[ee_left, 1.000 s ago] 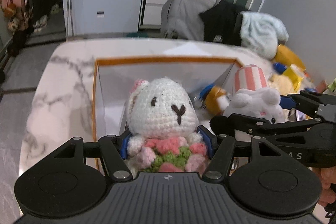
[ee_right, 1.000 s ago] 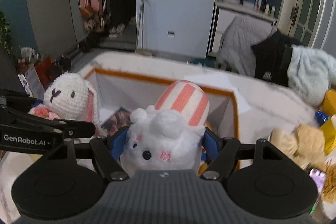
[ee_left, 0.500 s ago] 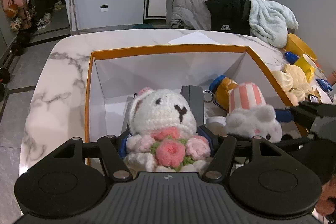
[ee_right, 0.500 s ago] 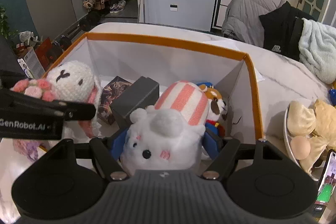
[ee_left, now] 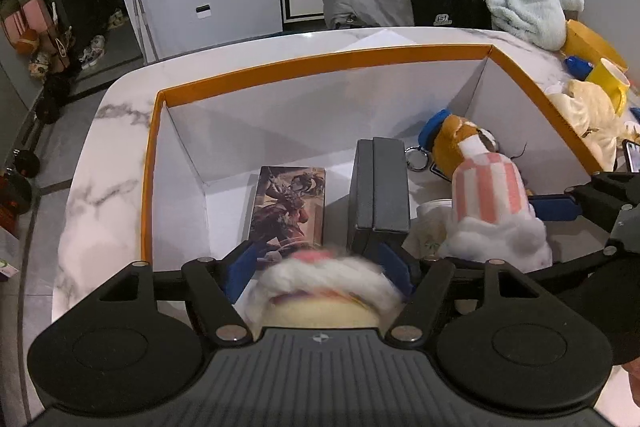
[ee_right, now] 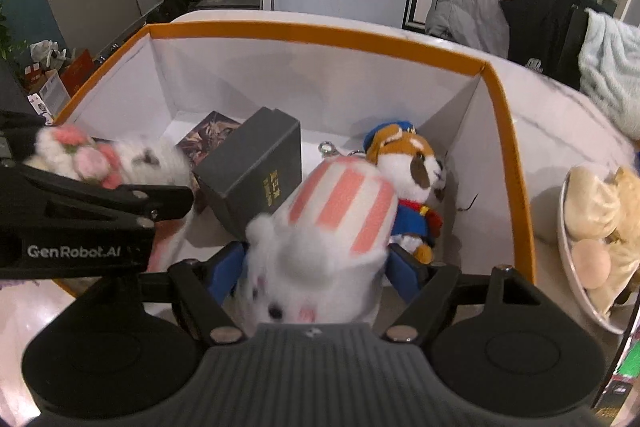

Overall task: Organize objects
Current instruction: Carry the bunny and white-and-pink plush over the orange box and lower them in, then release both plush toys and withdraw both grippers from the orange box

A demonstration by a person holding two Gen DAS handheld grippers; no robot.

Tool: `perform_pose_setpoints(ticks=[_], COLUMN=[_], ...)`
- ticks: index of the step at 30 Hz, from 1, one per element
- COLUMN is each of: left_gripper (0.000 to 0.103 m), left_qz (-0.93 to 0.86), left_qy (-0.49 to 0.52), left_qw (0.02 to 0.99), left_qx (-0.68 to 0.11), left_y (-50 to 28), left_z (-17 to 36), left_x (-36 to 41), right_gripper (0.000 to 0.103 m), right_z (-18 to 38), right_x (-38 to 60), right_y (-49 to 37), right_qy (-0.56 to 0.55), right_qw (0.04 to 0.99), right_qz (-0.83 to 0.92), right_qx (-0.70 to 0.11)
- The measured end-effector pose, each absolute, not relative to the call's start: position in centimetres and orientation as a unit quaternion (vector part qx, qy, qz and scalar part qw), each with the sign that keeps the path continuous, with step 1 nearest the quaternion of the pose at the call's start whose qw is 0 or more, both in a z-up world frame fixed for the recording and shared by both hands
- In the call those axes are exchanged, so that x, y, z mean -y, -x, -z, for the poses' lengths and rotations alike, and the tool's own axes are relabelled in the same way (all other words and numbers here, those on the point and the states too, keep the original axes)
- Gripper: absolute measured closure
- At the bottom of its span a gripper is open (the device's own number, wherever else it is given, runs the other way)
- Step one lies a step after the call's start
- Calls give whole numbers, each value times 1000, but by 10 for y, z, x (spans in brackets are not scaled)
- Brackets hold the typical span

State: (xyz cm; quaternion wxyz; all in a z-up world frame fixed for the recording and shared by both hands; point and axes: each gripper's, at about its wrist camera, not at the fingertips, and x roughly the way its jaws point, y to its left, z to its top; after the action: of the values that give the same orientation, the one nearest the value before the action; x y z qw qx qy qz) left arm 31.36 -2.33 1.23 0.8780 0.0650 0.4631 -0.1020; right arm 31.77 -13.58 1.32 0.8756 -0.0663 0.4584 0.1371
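A white box with an orange rim (ee_left: 320, 65) stands on the marble table; it also shows in the right wrist view (ee_right: 320, 33). My left gripper (ee_left: 318, 263) is shut on a white crocheted bunny (ee_left: 320, 277) with pink flowers, tipped forward over the box's near side; the bunny also shows in the right wrist view (ee_right: 120, 161). My right gripper (ee_right: 316, 263) is shut on a white plush with a pink-striped top (ee_right: 320, 239), held over the box; this plush also shows in the left wrist view (ee_left: 492, 211).
Inside the box lie a picture card box (ee_left: 290, 205), a dark grey box (ee_left: 380, 191) and an orange dog plush in blue clothes (ee_right: 408, 167). A plate of toy food (ee_right: 600, 231) sits right of the box. Jackets hang on chairs behind the table.
Both grippers tilted down and moved forward over the box. The bunny has pitched forward and sunk low between the left fingers. The striped plush has lowered toward the box interior.
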Motion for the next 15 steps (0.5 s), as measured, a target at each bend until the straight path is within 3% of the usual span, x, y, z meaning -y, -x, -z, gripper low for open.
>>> perform_pose_setpoints(ticks=[15], left_gripper=[22], left_qz=[107], left_qy=[-65], left_qw=[890], left_qx=[-438], left_y=[-304], left_z=[-28], left_x=[31], right_gripper=[19], right_z=[-22], right_x=[143], right_y=[-311], right_qy=[54], right_qw=[889], right_qz=[-129], right_qx=[-437])
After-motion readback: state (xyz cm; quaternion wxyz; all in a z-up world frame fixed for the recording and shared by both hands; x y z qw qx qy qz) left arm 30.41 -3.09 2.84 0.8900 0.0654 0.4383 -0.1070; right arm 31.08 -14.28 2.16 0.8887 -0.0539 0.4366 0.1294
